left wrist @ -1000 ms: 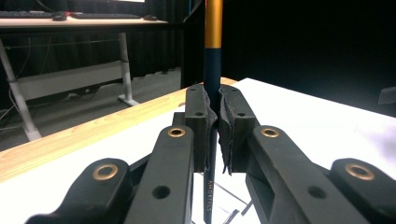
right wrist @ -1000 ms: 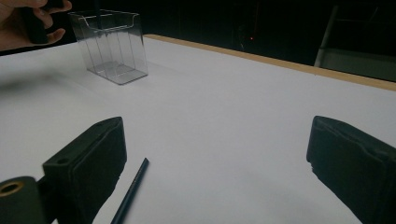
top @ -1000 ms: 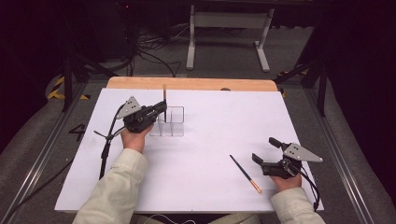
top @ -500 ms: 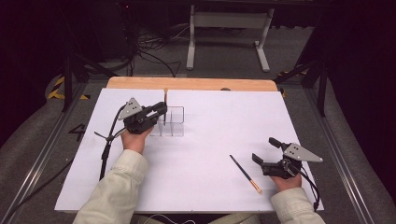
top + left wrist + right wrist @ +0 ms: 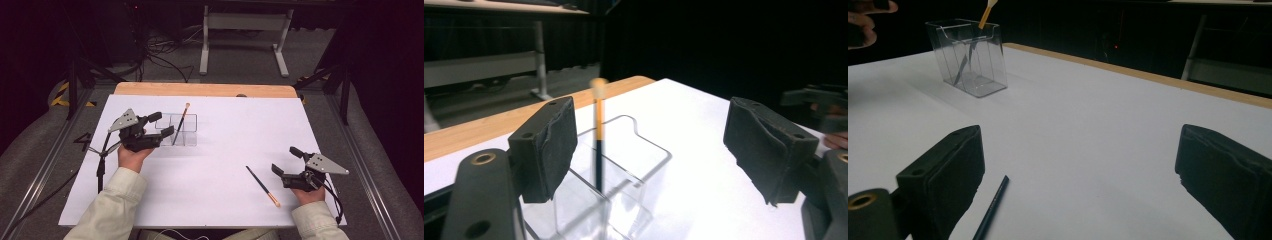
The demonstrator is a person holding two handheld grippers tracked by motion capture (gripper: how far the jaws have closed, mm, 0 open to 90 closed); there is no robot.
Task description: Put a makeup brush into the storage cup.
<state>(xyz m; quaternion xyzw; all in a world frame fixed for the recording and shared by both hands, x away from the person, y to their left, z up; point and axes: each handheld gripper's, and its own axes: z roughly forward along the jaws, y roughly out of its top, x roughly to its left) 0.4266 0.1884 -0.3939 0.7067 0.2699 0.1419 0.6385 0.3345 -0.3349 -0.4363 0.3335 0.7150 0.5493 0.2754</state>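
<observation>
A clear acrylic holder [image 5: 191, 131] with several compartments stands on the white table sheet. A black-handled brush [image 5: 183, 117] with an orange neck leans inside it, tip up. My left gripper [image 5: 161, 124] is open just left of the holder and holds nothing. In the left gripper view the brush [image 5: 598, 145] stands in the holder [image 5: 634, 165] ahead of the left gripper [image 5: 654, 145]. A second brush [image 5: 262, 186] lies flat near the front, just left of my open right gripper [image 5: 285, 160]. In the right gripper view this brush [image 5: 990, 210] lies by the left jaw of the gripper [image 5: 1083, 170].
A bare wooden strip [image 5: 200, 90] borders the white sheet [image 5: 240, 130] at the far side. Beyond it stand a metal frame [image 5: 242, 22] and floor cables [image 5: 160, 60]. In the right gripper view the holder [image 5: 968, 57] is far off at the upper left.
The left gripper has opened and let go of the brush, which stood upright between its jaws before. The brush now leans in the holder. The right gripper has not moved.
</observation>
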